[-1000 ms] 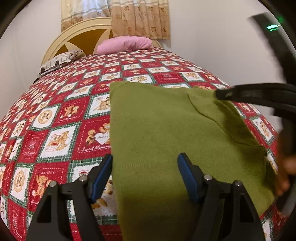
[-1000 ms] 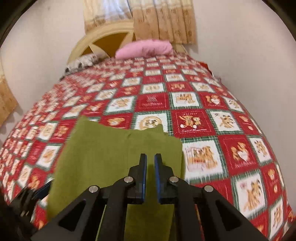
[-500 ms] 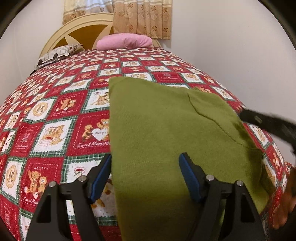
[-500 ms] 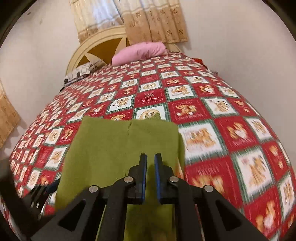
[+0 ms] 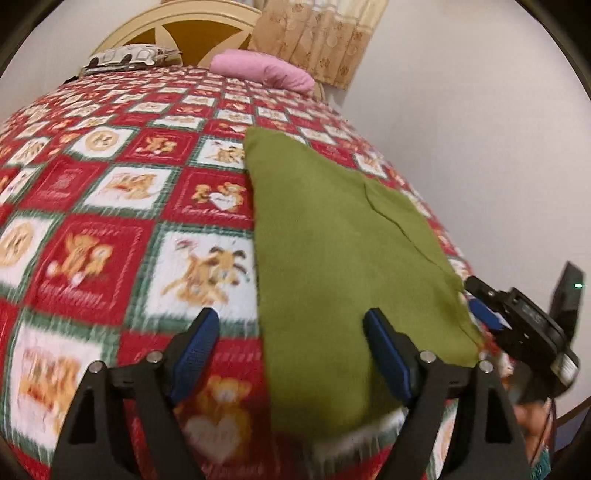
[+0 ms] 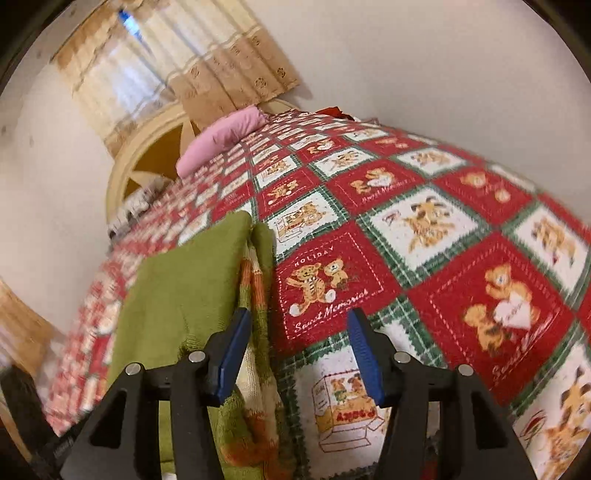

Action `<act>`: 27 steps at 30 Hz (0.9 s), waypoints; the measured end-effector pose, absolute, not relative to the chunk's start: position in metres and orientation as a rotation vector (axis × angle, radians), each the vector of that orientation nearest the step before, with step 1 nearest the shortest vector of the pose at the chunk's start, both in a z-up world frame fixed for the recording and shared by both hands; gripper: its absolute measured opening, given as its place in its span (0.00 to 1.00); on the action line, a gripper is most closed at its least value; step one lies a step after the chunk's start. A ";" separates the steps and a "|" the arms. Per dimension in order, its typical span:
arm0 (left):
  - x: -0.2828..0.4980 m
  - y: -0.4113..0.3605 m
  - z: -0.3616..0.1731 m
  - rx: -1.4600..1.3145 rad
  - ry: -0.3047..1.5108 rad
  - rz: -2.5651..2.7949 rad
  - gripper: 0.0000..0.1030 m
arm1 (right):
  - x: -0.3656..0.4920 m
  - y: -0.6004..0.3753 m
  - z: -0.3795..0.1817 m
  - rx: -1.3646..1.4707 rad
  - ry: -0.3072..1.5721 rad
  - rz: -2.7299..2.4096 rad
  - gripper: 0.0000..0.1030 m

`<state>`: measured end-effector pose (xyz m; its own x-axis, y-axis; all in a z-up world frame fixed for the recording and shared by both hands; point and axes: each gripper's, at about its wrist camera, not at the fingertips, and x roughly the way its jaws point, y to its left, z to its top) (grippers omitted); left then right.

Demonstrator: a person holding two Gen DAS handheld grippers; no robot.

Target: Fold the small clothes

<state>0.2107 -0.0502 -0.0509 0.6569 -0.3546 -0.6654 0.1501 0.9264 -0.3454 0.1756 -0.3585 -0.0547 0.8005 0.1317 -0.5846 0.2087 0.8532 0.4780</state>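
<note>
1. Lying flat on the bedspread (image 5: 110,206), the green garment (image 5: 332,258) sits near the bed's right edge, folded into a long panel with a seam line across its far part.
2. We hold the left gripper (image 5: 291,343) with its jaws spread wide; its right finger (image 5: 384,350) is over the cloth, the other over the quilt (neither pinches anything).
3. We see the right gripper (image 6: 297,350) parted too, hovering just beside the garment's edge (image 6: 255,295), where striped cream and orange knit shows.
4. From the left wrist view, the right gripper (image 5: 517,317) appears past the garment's near right corner.
5. A pink pillow (image 5: 262,70) rests by the headboard (image 5: 192,26).
</note>
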 end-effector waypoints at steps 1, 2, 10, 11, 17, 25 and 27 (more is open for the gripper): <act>0.206 -0.049 -0.047 -0.263 0.785 -0.286 0.81 | 0.174 -0.360 -0.055 0.571 0.638 -0.039 0.54; 0.205 -0.051 -0.040 -0.235 0.758 -0.271 0.81 | 0.172 -0.360 -0.054 0.581 0.623 -0.034 0.54; 0.282 -0.078 -0.005 -0.186 0.721 -0.300 0.81 | 0.172 -0.354 -0.052 0.555 0.624 -0.018 0.54; 0.289 -0.077 -0.008 -0.192 0.738 -0.299 0.81 | 0.172 -0.354 -0.053 0.555 0.625 -0.017 0.54; 0.322 -0.078 -0.066 -0.287 0.911 -0.292 0.83 | 0.173 -0.354 -0.054 0.557 0.631 -0.016 0.54; 0.316 -0.081 -0.070 -0.248 0.889 -0.319 0.83 | 0.176 -0.347 -0.054 0.533 0.643 0.003 0.54; 0.315 -0.081 -0.069 -0.245 0.887 -0.319 0.83 | 0.173 -0.347 -0.053 0.540 0.639 0.009 0.54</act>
